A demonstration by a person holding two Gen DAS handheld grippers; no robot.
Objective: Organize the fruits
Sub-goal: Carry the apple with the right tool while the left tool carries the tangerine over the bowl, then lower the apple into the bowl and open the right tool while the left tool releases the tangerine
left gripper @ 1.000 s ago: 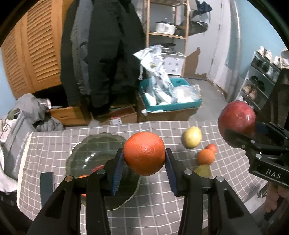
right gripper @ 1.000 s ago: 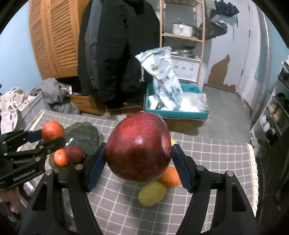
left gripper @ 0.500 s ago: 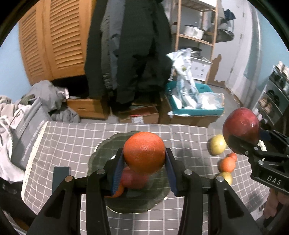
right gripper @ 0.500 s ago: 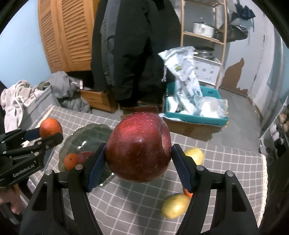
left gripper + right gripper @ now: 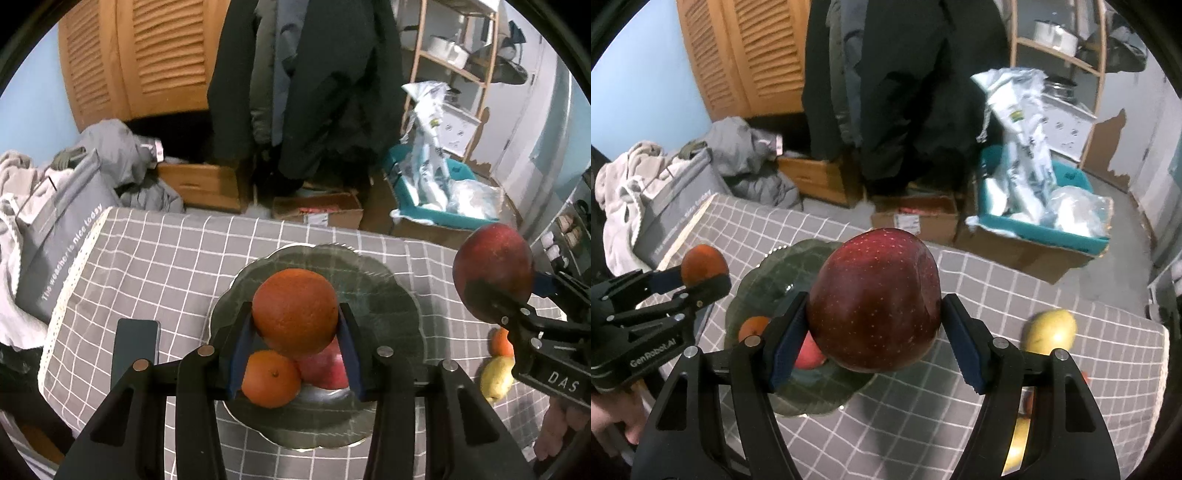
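Observation:
My left gripper is shut on a large orange and holds it above a dark glass plate. On the plate lie a smaller orange and a red apple. My right gripper is shut on a big dark red apple, held above the plate's right edge. The left gripper with its orange shows at the left of the right wrist view. The right gripper's apple shows at the right of the left wrist view.
A yellow-green fruit and a small orange lie on the grey checked tablecloth right of the plate, with another yellow fruit beside them. A dark phone lies left of the plate. Boxes and a teal crate stand beyond the table.
Both grippers have moved left over the table with their fruits. The left gripper's orange now hangs over the plate, and the right gripper's apple has come to the plate's right side.

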